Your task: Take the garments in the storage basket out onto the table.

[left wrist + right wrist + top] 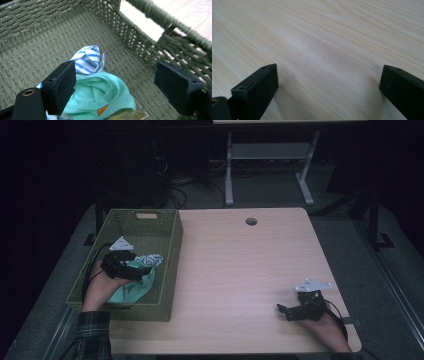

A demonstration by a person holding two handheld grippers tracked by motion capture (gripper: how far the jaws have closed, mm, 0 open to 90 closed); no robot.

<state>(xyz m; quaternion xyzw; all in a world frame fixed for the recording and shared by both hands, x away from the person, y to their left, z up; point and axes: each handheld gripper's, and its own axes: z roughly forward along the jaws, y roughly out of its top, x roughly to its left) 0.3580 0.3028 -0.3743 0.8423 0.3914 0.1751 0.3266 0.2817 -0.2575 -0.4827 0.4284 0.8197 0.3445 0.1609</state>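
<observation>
The high view shows a wood table (240, 270) with a green woven basket (172, 265) on its left side. Two cloths lie in the basket, near the wall by the table's middle. The bigger one is a mint green cloth (135, 290). The smaller one is a blue and white striped cloth (152, 260), and it touches the green one.

In the left gripper view the green cloth (100, 95) is bunched up in soft folds, with a small orange tag on it. The striped cloth (87, 60) pokes up just behind it in a little peak.

I think both cloths are light and floppy. They will not break. They will bend and hang down when lifted, and one may drag the other along, since they touch. A thick fold on top of the green bunch looks like the best spot to pinch, as a thin edge could slip out. The peak of the striped cloth looks easy to pinch too.

The left gripper (131, 268) is down in the basket, right over the cloths. In its own view the left gripper (115, 85) has its jaws wide apart. One jaw is just beside the green cloth, maybe touching it. The other is near the basket wall. It holds nothing.

The right gripper (286, 310) is well apart, low over the bare table near the front right. In its own view the right gripper (328, 85) is spread wide too, with nothing in it.
</observation>
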